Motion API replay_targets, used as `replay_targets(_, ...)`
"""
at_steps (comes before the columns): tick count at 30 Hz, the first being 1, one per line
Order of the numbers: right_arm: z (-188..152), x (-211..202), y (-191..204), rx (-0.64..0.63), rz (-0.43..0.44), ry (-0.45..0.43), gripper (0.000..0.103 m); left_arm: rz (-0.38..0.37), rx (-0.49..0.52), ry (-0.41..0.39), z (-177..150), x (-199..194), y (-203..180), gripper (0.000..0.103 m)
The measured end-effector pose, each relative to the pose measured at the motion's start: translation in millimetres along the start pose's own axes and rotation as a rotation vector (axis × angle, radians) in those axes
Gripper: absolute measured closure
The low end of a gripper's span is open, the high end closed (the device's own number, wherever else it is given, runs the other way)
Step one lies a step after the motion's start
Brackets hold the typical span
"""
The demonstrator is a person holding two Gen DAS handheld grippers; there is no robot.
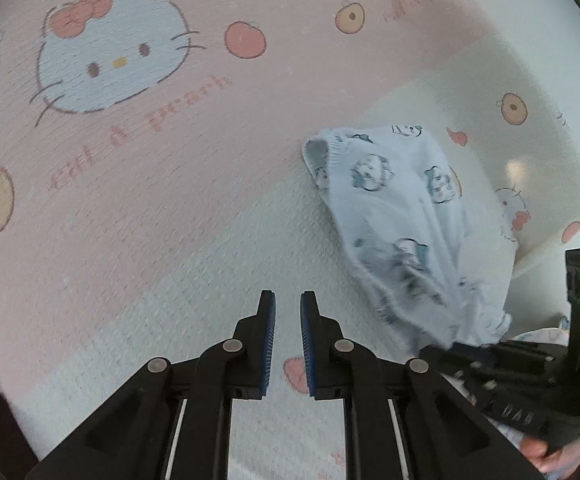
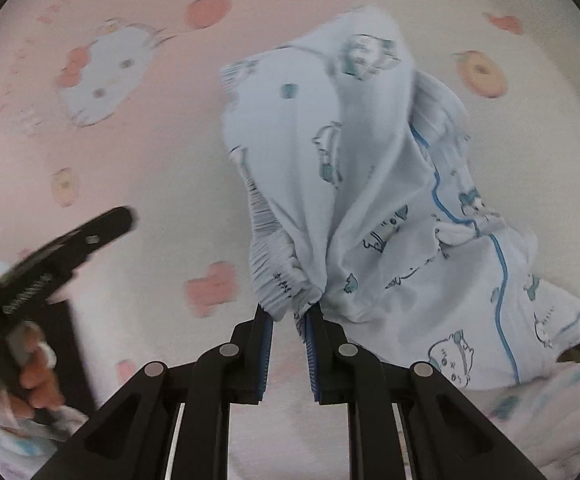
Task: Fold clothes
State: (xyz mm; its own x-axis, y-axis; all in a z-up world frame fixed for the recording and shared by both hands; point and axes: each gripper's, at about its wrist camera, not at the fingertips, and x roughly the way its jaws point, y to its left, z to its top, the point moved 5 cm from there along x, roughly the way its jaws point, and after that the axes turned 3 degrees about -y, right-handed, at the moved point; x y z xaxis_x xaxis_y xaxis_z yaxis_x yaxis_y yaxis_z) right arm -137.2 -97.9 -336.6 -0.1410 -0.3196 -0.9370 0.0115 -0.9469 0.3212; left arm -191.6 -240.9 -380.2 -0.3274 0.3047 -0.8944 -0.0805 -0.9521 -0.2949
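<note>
Left gripper (image 1: 288, 312) sits nearest the left wrist camera, jaws drawn close with only a narrow gap, blue pads facing each other, nothing between them; it points down at the sheet (image 1: 130, 208). Right gripper (image 2: 289, 314) in the right wrist view has its jaws pressed together on the gathered elastic edge of the garment (image 2: 370, 184), pinching it at the tips. The garment is pale blue-white cloth printed with small cartoon figures and a blue piping line, bunched and hanging from that pinch, lifted off the sheet and spreading up and to the right in the frame. In the left wrist view the same garment (image 1: 402, 216) shows at right, its elastic opening toward the top left, its lower end running into the right gripper (image 1: 470, 350) at the lower right edge. The sheet is pink and white, printed with cat faces, red bows, apples, flowers and some lettering; a lighter white band runs under the left gripper. In the right wrist view the left gripper (image 2: 124, 216) comes in from the left edge, blurred, with a hand (image 2: 30, 372) gripping its handle. More pale printed cloth (image 2: 530, 420) lies at the bottom right corner, too blurred to tell what it is.
</note>
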Motion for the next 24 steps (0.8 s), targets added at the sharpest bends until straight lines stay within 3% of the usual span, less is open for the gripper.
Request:
replay_targets(2,-11.8,10.1,18.4,-0.03,-0.01,0.006,0.089,0.006,-0.008,0.001,-2.3,-18.9,14.5,0.092)
replay_targets(4,1.4,17.4,32.0,-0.066,-0.018,0.011,0.089,0.006,-0.018,-0.001,-5.8,-33.9,27.7,0.092)
replay_targets(15,6.4,51.6,96.7,-0.214,-0.037,0.057,0.089,0.029,-0.165,-0.049,-19.0,-65.9,80.2,0.092)
replay_targets(19,-7.0,30.6,108.2,-0.23,0.004,0.072,0.089,0.034,-0.222,-0.062,-31.2,-74.1,94.1,0.092)
replay_targets(24,-16.8,33.9,118.3,-0.281,-0.03,0.081,0.089,0.023,-0.279,-0.066,-40.2,-77.9,103.0,0.092)
